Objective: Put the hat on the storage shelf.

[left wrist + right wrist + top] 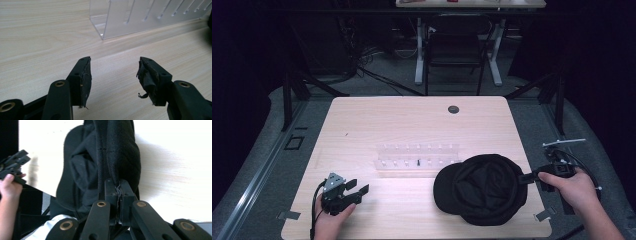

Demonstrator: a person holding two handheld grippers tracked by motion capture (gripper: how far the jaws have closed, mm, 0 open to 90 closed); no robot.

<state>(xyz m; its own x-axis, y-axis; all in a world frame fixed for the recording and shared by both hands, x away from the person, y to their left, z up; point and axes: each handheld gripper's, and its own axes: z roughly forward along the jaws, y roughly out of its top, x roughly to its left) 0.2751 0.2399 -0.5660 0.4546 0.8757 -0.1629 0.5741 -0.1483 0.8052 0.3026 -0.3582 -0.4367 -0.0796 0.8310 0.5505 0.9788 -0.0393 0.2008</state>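
Nearest the camera, at the desk's (362,120) near edge, my two hands came in from below: the left hand (331,224) by the near left corner and the right hand (573,189) just off the right edge.

The desk itself was the largest thing before me, pale wood with a small dark grommet (453,109) near its far edge. Next in size was the black cap (482,190), lying open side up toward the near right corner, its brim pointing toward the left. In the right gripper view I saw its rim pinched between the pads, the fabric hanging away from them over the desk.

A clear slotted rack (418,160) sat across the middle of the desk, just beyond the cap and well apart from my left hand.

The right tongs (526,177) were clamped tight on the cap's rim at its right side. The left tongs (357,189) stood wide apart with nothing between the pads, low over bare wood, pointing toward the rack's end.
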